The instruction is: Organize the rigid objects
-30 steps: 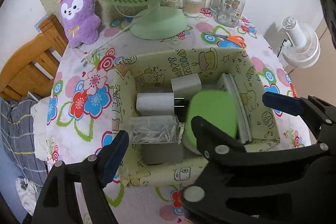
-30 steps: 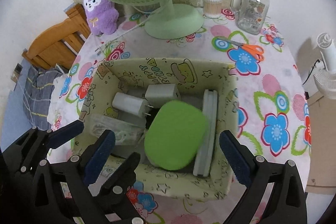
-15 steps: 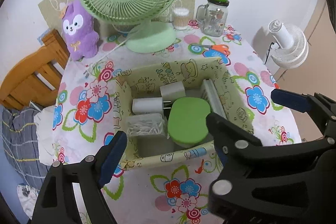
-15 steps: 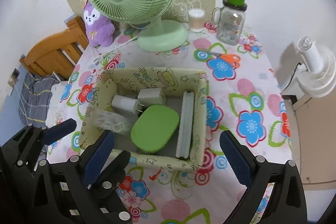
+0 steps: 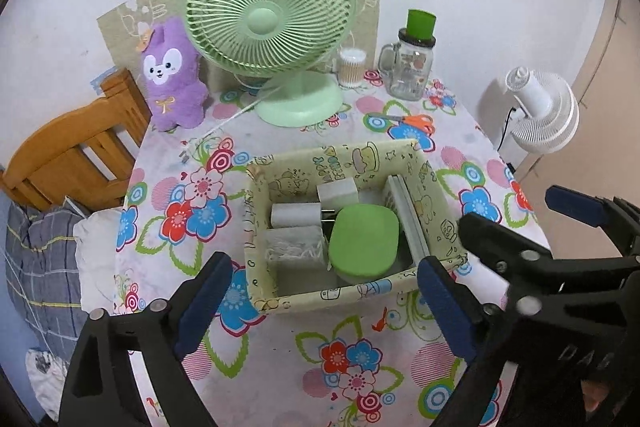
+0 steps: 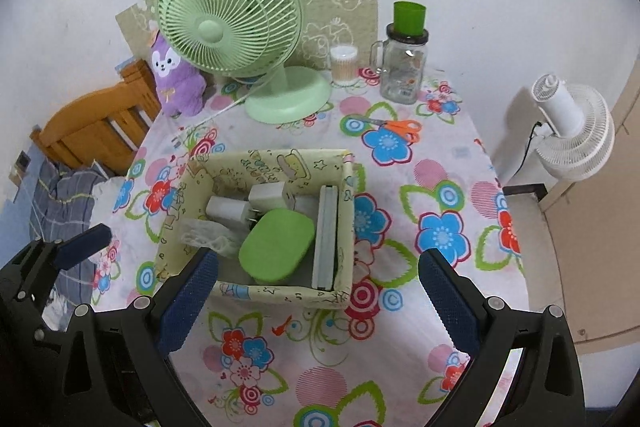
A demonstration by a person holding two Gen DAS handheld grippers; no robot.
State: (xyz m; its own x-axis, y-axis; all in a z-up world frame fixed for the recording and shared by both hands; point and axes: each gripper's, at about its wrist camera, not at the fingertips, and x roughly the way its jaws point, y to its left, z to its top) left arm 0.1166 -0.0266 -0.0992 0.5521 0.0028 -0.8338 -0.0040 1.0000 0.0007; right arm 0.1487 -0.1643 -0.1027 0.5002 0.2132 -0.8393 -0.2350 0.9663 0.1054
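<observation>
A yellow patterned box (image 5: 348, 297) (image 6: 280, 295) stands on the flowered table. Inside lie a green oval case (image 5: 363, 239) (image 6: 277, 245), two white chargers (image 5: 297, 215) (image 6: 228, 209), a clear box of white sticks (image 5: 294, 246) (image 6: 204, 233) and a flat grey slab on edge (image 5: 408, 219) (image 6: 326, 235). My left gripper (image 5: 320, 303) is open and empty, above the table in front of the box. My right gripper (image 6: 316, 303) is open and empty, also in front of the box; it shows at the right of the left wrist view.
A green desk fan (image 5: 276, 27) (image 6: 236, 27), purple plush (image 5: 170, 75), cotton-swab jar (image 6: 343, 65), glass mug jar with green lid (image 6: 404, 67) and orange scissors (image 6: 394, 126) stand at the back. A wooden chair (image 5: 72, 155) is left, a white fan (image 6: 572, 131) right.
Both grippers have pulled back and up from the box, so the box looks smaller and farther. The box's contents have not moved.
</observation>
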